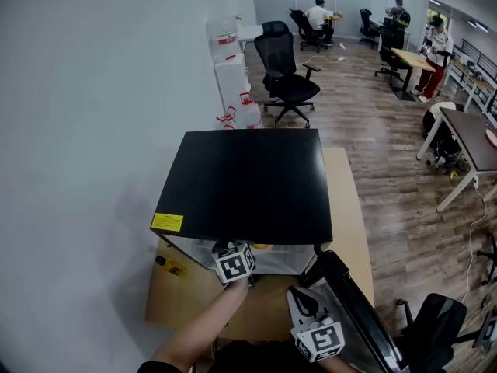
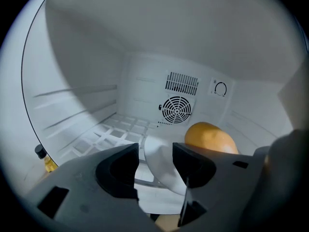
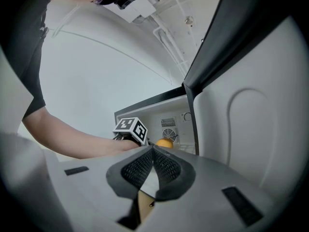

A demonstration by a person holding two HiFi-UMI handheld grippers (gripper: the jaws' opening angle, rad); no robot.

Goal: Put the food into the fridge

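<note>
A small fridge with a black top [image 1: 248, 181] stands open, its door [image 1: 357, 317] swung out to the right. My left gripper [image 2: 155, 156] reaches inside, only its marker cube [image 1: 234, 263] showing from above. Its jaws stand open, and the rim of a white plate [image 2: 161, 170] lies between the pads without being pressed. On the plate sits a rounded orange-yellow food [image 2: 210, 138], just right of the jaws, over the white wire shelf [image 2: 116, 129]. My right gripper [image 3: 153, 153] is shut and empty, in front of the fridge beside the door's white inner face [image 3: 251, 129].
A small yellow bottle [image 1: 172, 266] lies on the brown board left of the fridge. A white wall runs along the left. Behind the fridge are water jugs [image 1: 233, 76] and a black office chair [image 1: 283, 72]; desks [image 1: 474, 138] and people are farther right.
</note>
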